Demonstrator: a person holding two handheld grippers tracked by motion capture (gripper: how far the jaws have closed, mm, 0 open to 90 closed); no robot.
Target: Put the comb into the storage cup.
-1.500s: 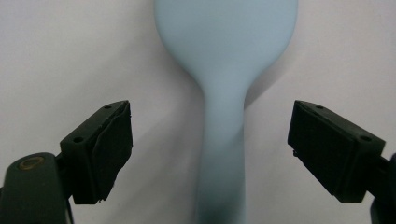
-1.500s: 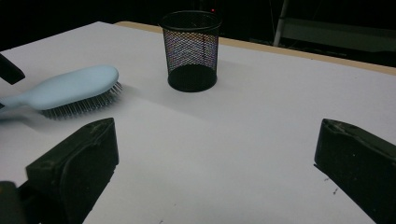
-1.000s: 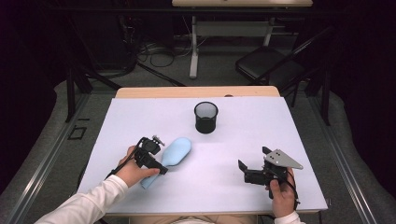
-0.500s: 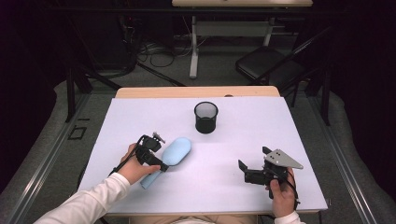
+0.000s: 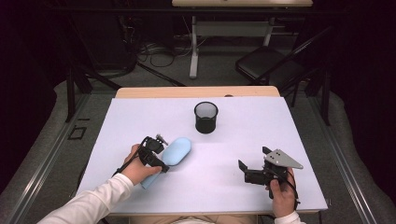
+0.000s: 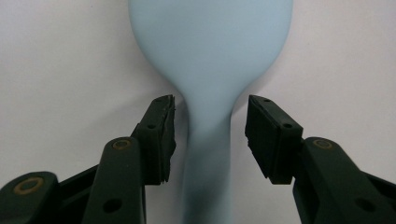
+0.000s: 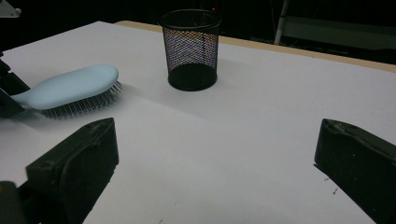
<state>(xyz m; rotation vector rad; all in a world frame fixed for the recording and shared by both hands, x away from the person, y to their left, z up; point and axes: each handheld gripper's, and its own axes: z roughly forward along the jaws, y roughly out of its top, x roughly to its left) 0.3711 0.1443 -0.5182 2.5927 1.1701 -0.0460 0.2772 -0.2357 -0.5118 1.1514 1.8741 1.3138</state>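
A pale blue hairbrush (image 5: 176,151) lies bristles down on the white table (image 5: 280,130), left of centre. My left gripper (image 5: 156,161) points down over its handle. In the left gripper view the handle (image 6: 208,154) runs between the two pads. The jaws have just been closing, and a thin gap still shows on each side, so nothing is gripped. My right gripper (image 5: 243,171) hovers at the front right with its jaws wide open and nothing between them. In the right gripper view the brush (image 7: 70,86) lies far to the left.
A black mesh cup (image 5: 206,117) stands upright behind the brush near the table's middle, also in the right gripper view (image 7: 190,49). A wooden edge borders the table's far side. Chairs, desk legs and cables stand on the dark floor beyond.
Both hands and the brush keep their places. In the high view no clear movement shows.
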